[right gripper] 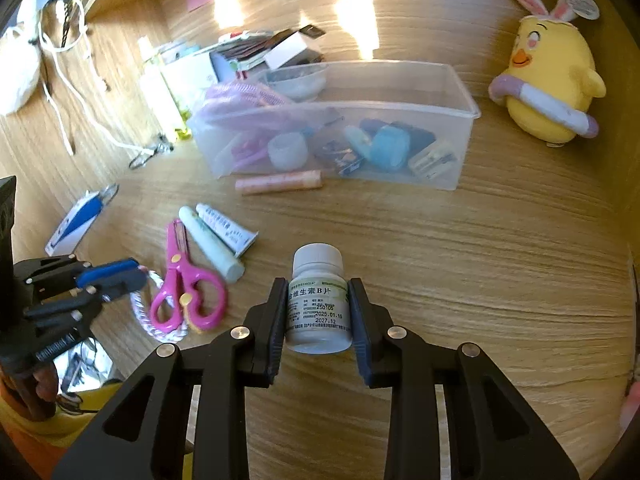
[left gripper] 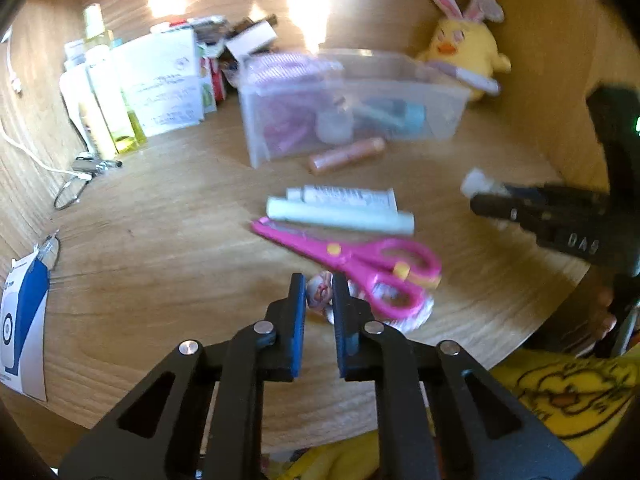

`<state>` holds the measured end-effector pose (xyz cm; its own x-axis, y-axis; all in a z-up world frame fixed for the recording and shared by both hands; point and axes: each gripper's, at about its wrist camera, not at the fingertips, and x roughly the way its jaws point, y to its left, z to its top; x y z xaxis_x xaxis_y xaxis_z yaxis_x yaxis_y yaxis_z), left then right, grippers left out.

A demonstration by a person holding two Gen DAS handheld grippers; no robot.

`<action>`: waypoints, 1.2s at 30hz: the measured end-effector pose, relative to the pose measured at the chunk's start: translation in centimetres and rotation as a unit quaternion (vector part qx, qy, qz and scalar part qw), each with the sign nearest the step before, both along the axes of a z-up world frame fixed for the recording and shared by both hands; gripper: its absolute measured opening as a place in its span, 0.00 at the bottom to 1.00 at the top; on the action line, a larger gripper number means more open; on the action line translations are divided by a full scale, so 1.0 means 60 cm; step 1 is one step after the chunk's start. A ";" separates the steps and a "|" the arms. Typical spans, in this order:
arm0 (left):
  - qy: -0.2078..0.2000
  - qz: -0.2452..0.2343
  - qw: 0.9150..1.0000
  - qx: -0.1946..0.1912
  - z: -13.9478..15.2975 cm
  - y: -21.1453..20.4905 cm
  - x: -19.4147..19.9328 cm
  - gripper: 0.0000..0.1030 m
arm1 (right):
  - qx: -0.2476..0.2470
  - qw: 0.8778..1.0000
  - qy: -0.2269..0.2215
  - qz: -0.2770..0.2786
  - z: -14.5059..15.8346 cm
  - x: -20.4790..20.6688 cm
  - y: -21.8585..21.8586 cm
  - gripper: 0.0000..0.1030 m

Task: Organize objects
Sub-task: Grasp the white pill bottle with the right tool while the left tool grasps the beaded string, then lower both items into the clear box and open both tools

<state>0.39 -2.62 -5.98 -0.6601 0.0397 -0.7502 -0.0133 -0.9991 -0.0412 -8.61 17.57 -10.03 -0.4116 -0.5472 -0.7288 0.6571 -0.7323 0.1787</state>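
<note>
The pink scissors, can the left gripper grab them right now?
Probably not yet: the left gripper is already shut on a twisted cord, and the pink scissors lie partly on that cord. It would have to let go first.

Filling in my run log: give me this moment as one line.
left gripper: shut on cord | right gripper: shut on pill bottle | bin: behind | scissors: on desk

Scissors [right gripper: 182, 282] pink, yellow rivets; beside them tube [right gripper: 211, 244] pale mint. Bottle [right gripper: 318, 304] white. Chick [right gripper: 554, 80] yellow.
</note>
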 end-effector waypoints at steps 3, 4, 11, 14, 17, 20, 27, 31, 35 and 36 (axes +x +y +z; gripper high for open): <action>0.028 0.008 1.000 0.009 0.032 -0.012 0.001 0.11 | -0.009 1.000 0.006 -0.009 0.011 -0.007 0.005 0.26; 0.037 0.011 0.999 0.010 0.041 -0.014 0.001 0.11 | -0.012 1.000 0.008 -0.011 0.014 -0.008 0.006 0.26; 0.086 0.012 0.996 0.012 0.095 -0.015 -0.008 0.11 | -0.034 0.999 0.027 -0.025 0.043 -0.022 0.017 0.26; 0.101 0.008 0.995 0.014 0.112 -0.011 -0.023 0.11 | -0.043 0.998 0.036 -0.028 0.057 -0.030 0.018 0.26; 0.116 0.003 0.993 0.018 0.129 -0.007 -0.041 0.11 | -0.053 0.997 0.046 -0.030 0.074 -0.040 0.020 0.26; 0.126 -0.003 0.992 0.025 0.142 -0.001 -0.065 0.11 | -0.059 0.996 0.064 -0.033 0.095 -0.049 0.023 0.26; 0.134 -0.009 0.990 0.040 0.158 0.006 -0.126 0.11 | -0.069 0.992 0.098 -0.043 0.138 -0.078 0.028 0.26; 0.132 -0.006 0.990 0.058 0.161 0.004 -0.161 0.11 | -0.073 0.992 0.095 -0.041 0.144 -0.099 0.021 0.26; 0.128 0.000 0.990 0.058 0.160 0.005 -0.196 0.11 | -0.073 0.993 0.086 -0.034 0.141 -0.124 0.010 0.26; 0.123 0.001 0.991 0.058 0.157 0.005 -0.208 0.11 | -0.073 0.993 0.084 -0.032 0.140 -0.129 0.006 0.26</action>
<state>-12.09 -2.34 3.42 -0.8229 0.1148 -0.5565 -0.0349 -0.9877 -0.1522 -16.34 17.95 -1.63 -0.5572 -0.6108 -0.5625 0.6398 -0.7476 0.1781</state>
